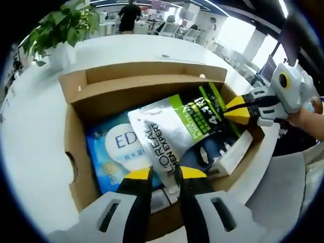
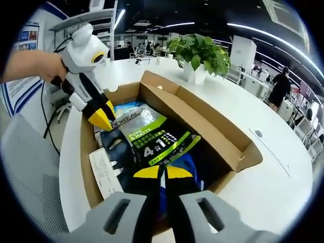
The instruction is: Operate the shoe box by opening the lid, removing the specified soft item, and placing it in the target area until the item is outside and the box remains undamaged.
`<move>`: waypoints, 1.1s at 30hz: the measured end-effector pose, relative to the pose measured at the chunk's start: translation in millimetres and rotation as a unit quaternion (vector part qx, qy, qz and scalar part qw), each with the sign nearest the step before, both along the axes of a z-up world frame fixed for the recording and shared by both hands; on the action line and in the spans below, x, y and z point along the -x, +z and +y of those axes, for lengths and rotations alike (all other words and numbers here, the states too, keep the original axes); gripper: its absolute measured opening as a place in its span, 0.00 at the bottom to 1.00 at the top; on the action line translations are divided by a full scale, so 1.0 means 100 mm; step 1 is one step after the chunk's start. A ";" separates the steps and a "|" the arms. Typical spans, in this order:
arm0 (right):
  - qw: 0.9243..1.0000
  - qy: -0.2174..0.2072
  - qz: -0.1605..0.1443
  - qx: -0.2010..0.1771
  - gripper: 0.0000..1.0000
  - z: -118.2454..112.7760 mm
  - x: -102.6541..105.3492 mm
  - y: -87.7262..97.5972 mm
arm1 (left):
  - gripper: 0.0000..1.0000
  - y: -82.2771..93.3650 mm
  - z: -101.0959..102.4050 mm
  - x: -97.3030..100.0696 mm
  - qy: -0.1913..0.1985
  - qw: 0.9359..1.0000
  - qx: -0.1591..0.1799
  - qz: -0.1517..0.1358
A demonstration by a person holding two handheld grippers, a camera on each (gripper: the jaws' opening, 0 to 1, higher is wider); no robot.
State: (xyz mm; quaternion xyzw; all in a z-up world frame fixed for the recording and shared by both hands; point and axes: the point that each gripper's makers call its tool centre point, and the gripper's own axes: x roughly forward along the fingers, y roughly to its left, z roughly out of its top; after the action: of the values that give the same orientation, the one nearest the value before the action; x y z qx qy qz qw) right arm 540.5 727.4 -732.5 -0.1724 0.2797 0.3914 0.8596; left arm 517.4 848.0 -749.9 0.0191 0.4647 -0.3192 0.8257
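Silver-green pouch (image 1: 174, 129) lying mid-frame in open shoe box (image 1: 76, 152) on white worktop (image 1: 35, 142). Left claw (image 1: 164, 173) pinching pouch's lower edge; right claw (image 2: 163, 172) pinching its dark far end.

I can't see most of the blue packet (image 1: 109, 152); the silver pouch (image 1: 167, 129) lies over it. The pouch's near end sits behind my left tool (image 1: 165, 174), and its small print is unreadable.
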 end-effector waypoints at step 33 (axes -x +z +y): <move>0.995 -0.056 0.016 -0.087 0.00 -0.08 0.01 0.36 | 0.00 0.32 -0.07 -0.03 0.021 0.999 0.027 -0.016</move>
State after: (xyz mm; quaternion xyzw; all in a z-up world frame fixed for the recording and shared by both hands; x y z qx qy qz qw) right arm 539.4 719.5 -696.4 -0.0747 0.2678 0.3683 0.8872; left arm 520.4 841.4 -717.9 -0.0080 0.4426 -0.3139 0.8399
